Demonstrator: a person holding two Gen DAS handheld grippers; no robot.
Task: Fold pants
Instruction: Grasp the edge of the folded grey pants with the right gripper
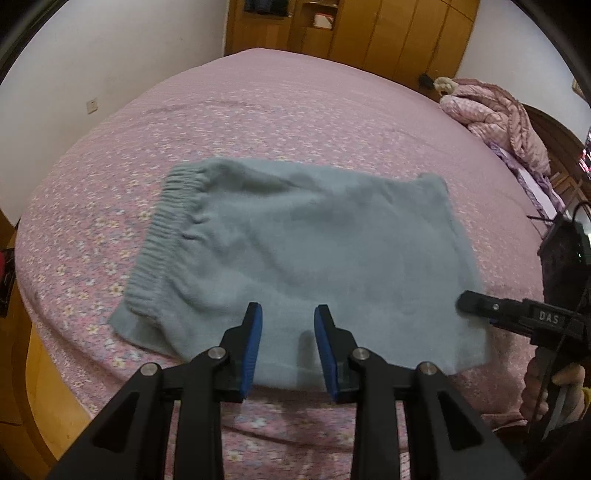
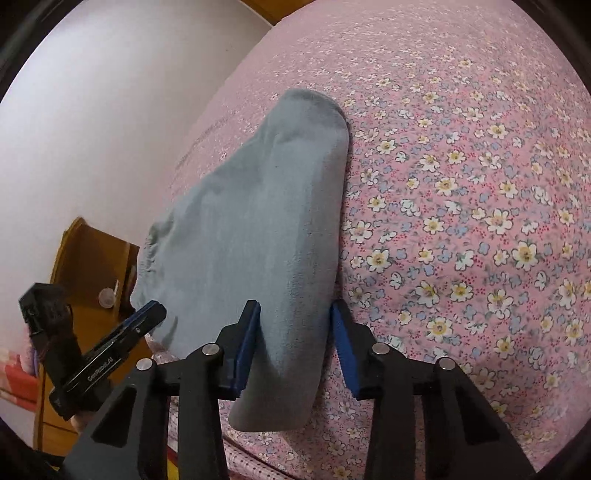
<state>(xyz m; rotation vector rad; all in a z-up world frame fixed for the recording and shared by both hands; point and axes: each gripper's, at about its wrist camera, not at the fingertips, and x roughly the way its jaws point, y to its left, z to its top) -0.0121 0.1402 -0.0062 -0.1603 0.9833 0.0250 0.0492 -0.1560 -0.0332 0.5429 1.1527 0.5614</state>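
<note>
The grey-blue fleece pants [image 1: 295,258] lie folded on the pink flowered bed [image 1: 295,110], elastic waistband [image 1: 162,236] at the left, folded edge at the right. My left gripper [image 1: 288,314] is open and empty above the near edge of the pants. My right gripper [image 2: 295,314] is open, its fingers astride the folded right end of the pants [image 2: 266,221], not clamped. The right gripper also shows at the right of the left wrist view [image 1: 476,302]. The left gripper shows at the lower left of the right wrist view [image 2: 147,314].
A crumpled pink quilt [image 1: 498,114] lies at the bed's far right. Wooden wardrobes [image 1: 369,33] stand behind the bed. A wooden cabinet [image 2: 92,266] stands by the bed's left side, next to a white wall [image 1: 74,74].
</note>
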